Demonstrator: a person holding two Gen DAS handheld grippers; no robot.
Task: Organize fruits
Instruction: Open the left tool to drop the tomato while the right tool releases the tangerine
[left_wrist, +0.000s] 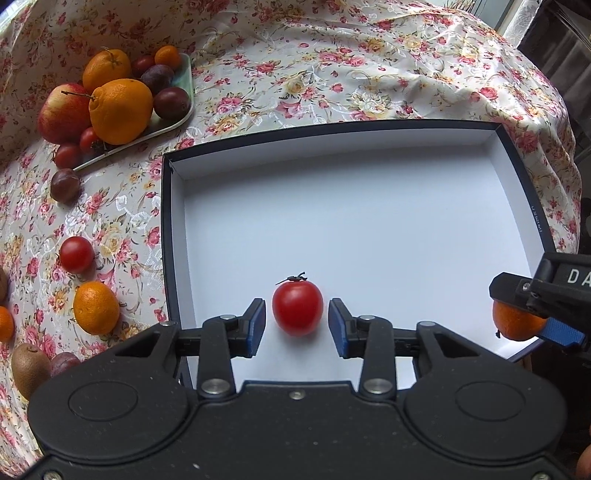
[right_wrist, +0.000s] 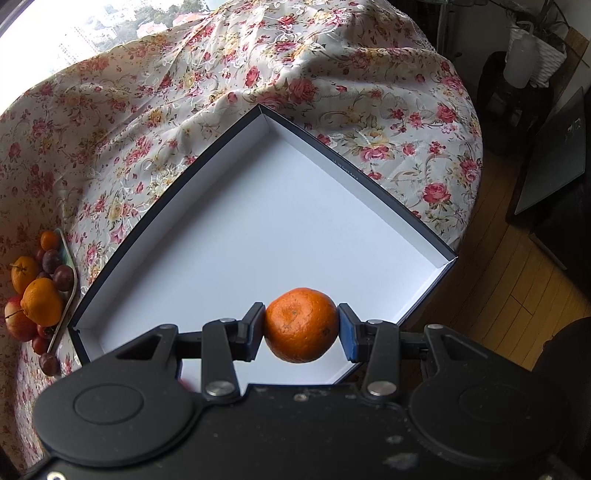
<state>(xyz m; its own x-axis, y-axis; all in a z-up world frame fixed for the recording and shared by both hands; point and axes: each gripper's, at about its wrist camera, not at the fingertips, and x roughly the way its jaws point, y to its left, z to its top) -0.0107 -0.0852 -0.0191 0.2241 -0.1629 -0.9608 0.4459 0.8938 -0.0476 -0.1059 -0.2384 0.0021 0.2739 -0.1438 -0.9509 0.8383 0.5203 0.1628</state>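
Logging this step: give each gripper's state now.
Left gripper: open, tomato loose between its pads.
Right gripper: shut on a mandarin.

This is a home, most likely a living or dining room. A round table carries a floral tablecloth (right_wrist: 258, 74) with roses, and a tray of fruit (left_wrist: 177, 122) stands at its far left. On the right the floor (right_wrist: 498, 295) is of wooden boards, with dark furniture (right_wrist: 554, 166) and a white vase (right_wrist: 521, 59) on a stand. Behind the table a window (right_wrist: 92, 26) shows buildings and trees outside.
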